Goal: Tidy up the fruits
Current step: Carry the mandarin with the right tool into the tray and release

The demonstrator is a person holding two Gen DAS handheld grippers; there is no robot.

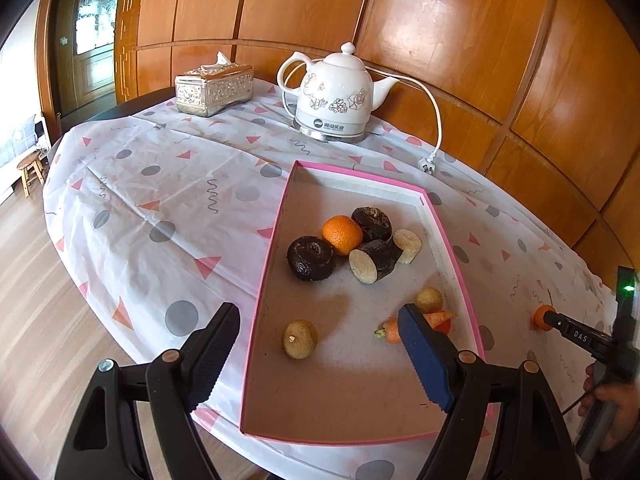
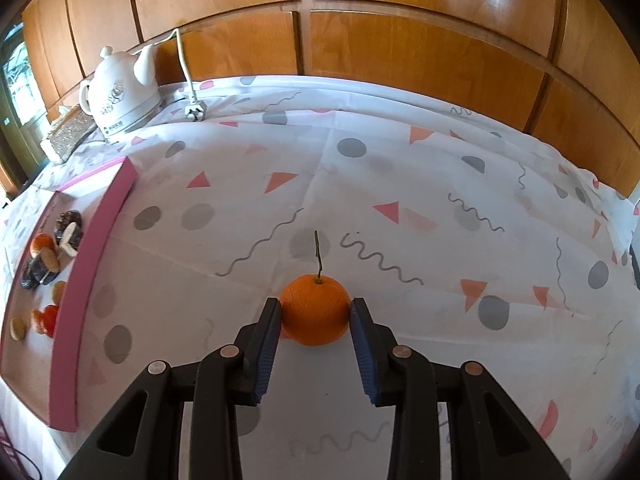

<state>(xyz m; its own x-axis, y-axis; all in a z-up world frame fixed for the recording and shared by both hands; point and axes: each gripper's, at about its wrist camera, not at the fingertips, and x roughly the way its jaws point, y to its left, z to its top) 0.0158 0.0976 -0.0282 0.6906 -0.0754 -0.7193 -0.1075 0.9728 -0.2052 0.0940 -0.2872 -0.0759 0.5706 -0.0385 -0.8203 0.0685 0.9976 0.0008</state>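
- A table draped in a patterned cloth [image 2: 400,184] bears everything; it sits against a wood-panelled wall.
- A pink-rimmed tray [image 1: 262,280] lies at the table's centre and serves as the collecting place: an orange, dark roots, pale rounds and a carrot [image 1: 394,330] already rest inside.
- The left gripper [image 1: 320,356] hangs released over the tray's six o'clock edge, empty, apparently waiting.
- The right gripper [image 2: 315,316] is clamped on a stemmed orange [image 2: 314,310], both pads touching its sides; it rests on the cloth at the tray's three o'clock, likely bound for the tray.
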